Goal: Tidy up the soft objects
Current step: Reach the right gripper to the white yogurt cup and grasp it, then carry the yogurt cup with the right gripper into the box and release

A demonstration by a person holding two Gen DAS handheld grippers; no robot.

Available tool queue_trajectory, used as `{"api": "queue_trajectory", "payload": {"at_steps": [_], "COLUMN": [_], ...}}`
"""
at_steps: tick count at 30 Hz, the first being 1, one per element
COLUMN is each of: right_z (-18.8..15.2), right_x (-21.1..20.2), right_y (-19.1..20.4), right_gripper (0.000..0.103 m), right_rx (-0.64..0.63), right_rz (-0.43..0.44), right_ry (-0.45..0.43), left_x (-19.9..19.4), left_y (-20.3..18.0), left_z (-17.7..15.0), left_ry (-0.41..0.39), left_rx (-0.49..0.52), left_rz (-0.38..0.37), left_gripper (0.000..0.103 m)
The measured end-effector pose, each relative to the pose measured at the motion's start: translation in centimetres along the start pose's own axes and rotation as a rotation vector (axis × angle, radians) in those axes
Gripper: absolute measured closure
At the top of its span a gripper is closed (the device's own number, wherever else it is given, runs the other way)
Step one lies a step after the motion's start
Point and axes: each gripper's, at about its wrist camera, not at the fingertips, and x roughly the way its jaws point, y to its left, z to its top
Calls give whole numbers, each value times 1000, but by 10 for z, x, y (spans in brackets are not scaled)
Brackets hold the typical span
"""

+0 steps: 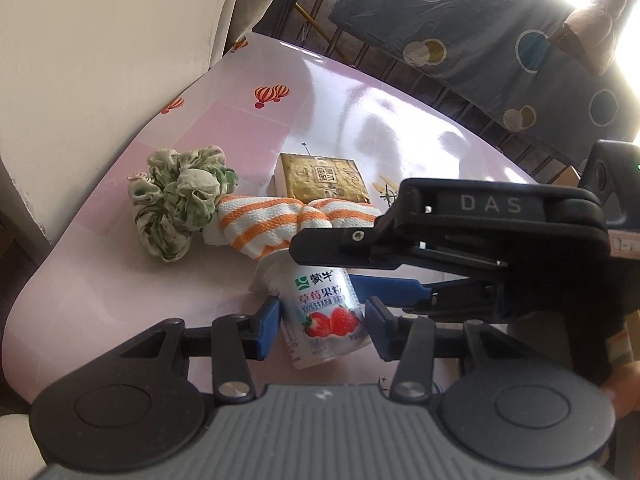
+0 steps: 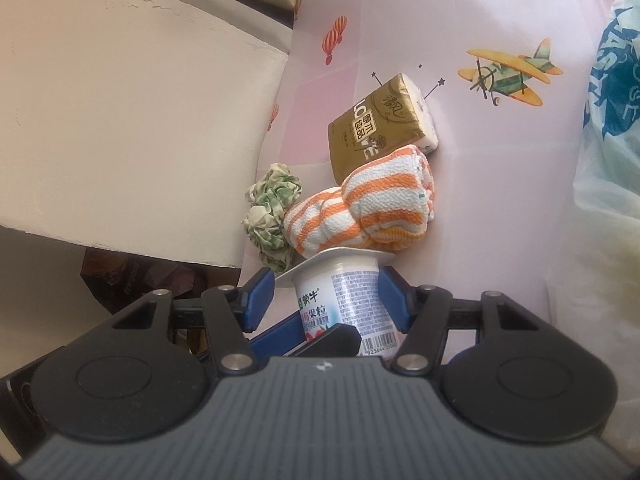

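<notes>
A strawberry yogurt cup (image 1: 324, 320) (image 2: 352, 300) sits low over the pink tablecloth (image 1: 360, 112), leaning slightly. My left gripper (image 1: 323, 308) is shut on its lower body, blue pads against both sides. My right gripper (image 2: 326, 280) comes in from the right and is shut on the cup's upper part just under the rim; in the left wrist view it (image 1: 324, 264) crosses above my left fingers. Just beyond the cup lie a rolled orange-and-white striped towel (image 1: 280, 220) (image 2: 360, 208), a green-and-white scrunchie (image 1: 180, 204) (image 2: 272, 216) and a gold tissue pack (image 1: 324, 178) (image 2: 376, 128).
A cream wall panel (image 1: 100, 60) borders the table's left edge. A pale plastic bag with blue print (image 2: 608, 120) lies on the right side of the table. A blue cloth with circles (image 1: 480, 20) hangs behind the far edge.
</notes>
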Motion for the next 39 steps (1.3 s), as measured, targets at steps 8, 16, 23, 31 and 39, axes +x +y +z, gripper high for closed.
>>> {"api": "queue_trajectory", "payload": {"at_steps": [8,16,23,31,39], "right_z": [-21,-57,-82,-103,-86], "right_x": [-24,-60,-80,-99,-89], "right_y": [10,10,-4,-28,-50], "right_gripper": [44,44,45,45,51], "right_rx": [-81,-187,-218,-115,50], "right_rz": [-2,26,54,158,155], "right_ry": [-43,-115,-127,-105,-164], "left_x": [-20,-35,-42,-52,-38], "left_y": [-18,-42,-50,-51,-48], "left_z": [-19,-53,-79,-93,-81], "left_ry": [-72,-136,-117,-118,-132], "left_rx": [128,319,438,460,401], "left_rz": [-7,1,-2,-18,6], "left_gripper": [59,59,64,68,48]}}
